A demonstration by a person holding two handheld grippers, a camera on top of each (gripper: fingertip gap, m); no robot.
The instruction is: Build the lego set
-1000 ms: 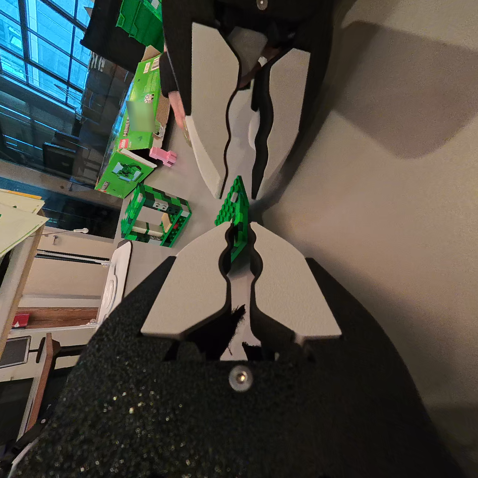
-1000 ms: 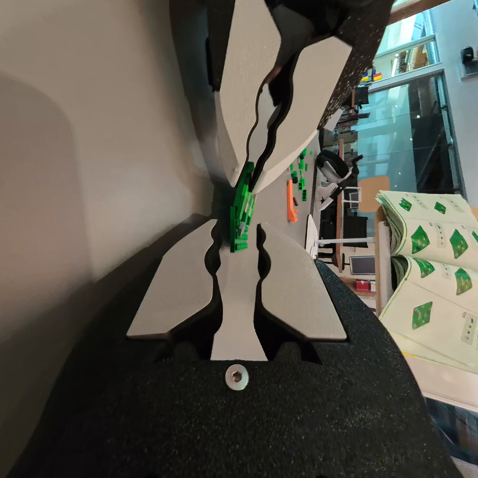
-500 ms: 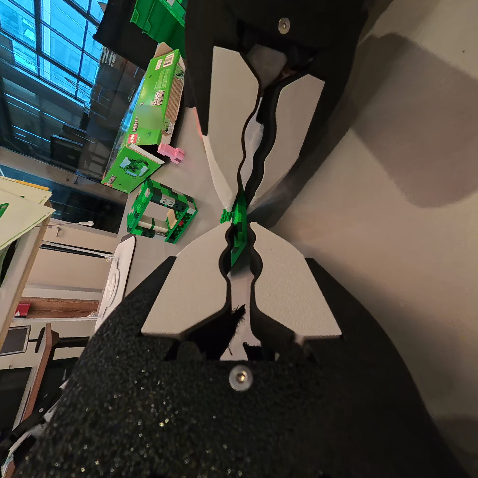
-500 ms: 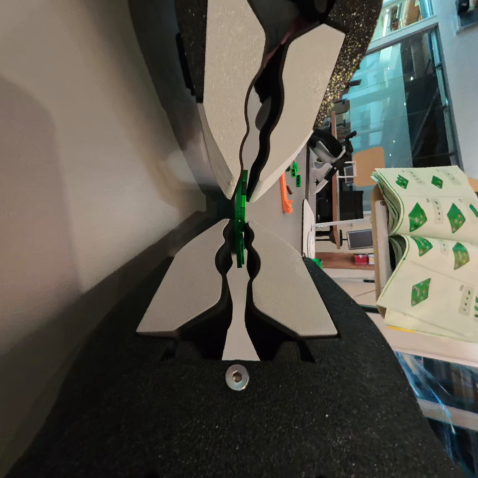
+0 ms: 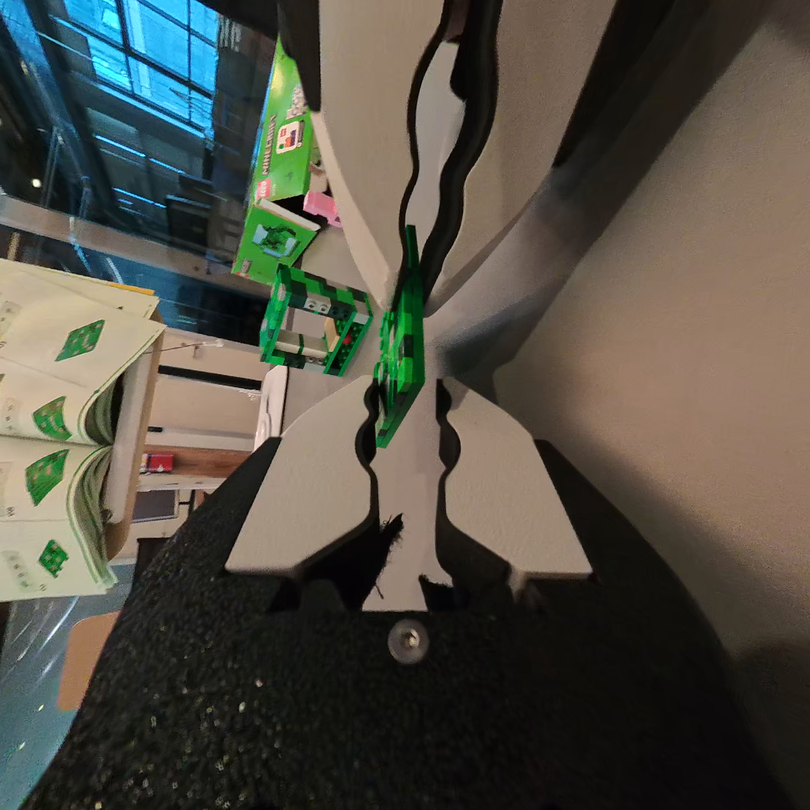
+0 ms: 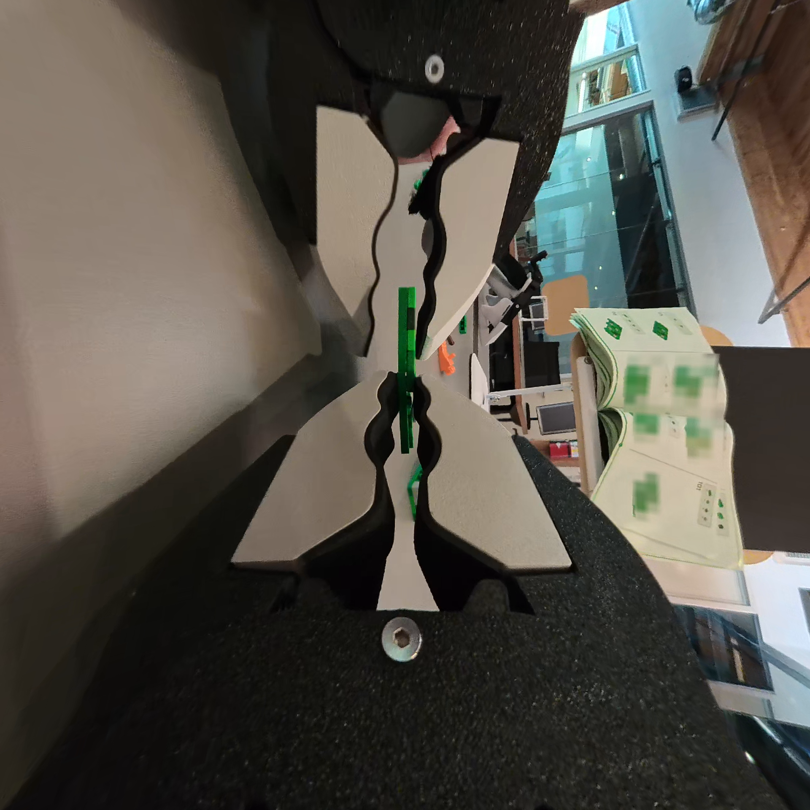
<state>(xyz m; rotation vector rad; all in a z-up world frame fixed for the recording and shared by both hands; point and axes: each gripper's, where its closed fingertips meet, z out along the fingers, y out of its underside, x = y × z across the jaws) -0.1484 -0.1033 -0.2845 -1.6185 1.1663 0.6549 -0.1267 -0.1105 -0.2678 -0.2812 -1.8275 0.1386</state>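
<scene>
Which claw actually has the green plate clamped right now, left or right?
The right claw: its jaws pinch the green plate edge-on. The left claw is parted, with a clear gap on one side of the plate.

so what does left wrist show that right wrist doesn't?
Only the left wrist view: the green set box, a pink lego piece beside it, and the hollow green-and-black cube frame on the table.

Only the right wrist view: an orange tool and a small loose green piece on the table beyond the jaws.

Both: the green plate assembly held between the two facing grippers, the left gripper with jaws parted, the right gripper shut on it, plus the open instruction booklet.
</scene>
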